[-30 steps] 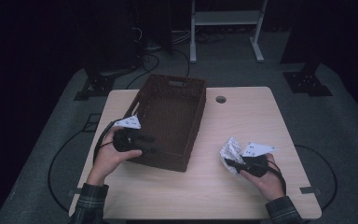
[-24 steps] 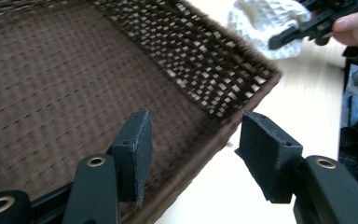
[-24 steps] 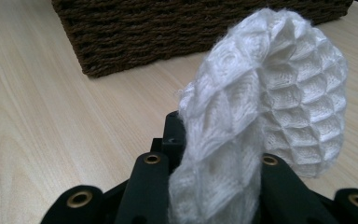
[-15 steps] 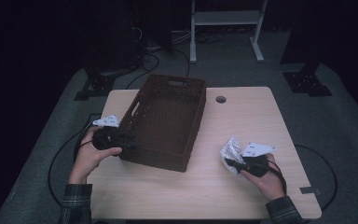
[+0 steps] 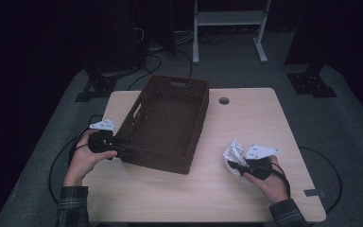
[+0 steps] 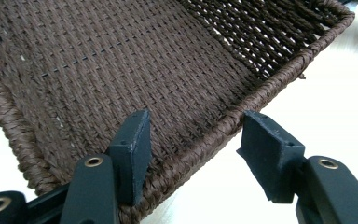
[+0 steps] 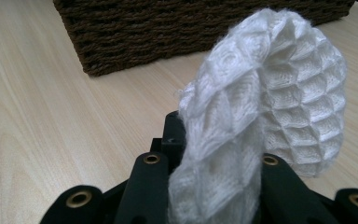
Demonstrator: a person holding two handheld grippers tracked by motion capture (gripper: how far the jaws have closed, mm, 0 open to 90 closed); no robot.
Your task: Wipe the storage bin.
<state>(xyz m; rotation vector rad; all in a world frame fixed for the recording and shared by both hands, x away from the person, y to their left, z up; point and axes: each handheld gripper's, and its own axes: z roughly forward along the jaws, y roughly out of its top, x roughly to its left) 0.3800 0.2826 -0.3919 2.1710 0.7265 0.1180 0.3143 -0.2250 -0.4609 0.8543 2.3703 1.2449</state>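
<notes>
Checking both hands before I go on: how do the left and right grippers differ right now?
The left gripper has its jaws apart, straddling the rim of the brown woven basket without pressing on it; the right gripper is shut on a white waffle-textured cloth. The left sits at the basket's near left corner, while the right rests apart from the basket over bare table. Both are black and hand-held.

Dark brown woven basket [image 5: 170, 123], white honeycomb-textured cloth [image 7: 270, 93], pale wood-grain table [image 5: 246, 118].

Left hand-held gripper [image 5: 123, 149] touches the brown basket [image 5: 170, 123]; right hand-held gripper [image 5: 234, 165] grips a white cloth [image 5: 232, 152].
</notes>
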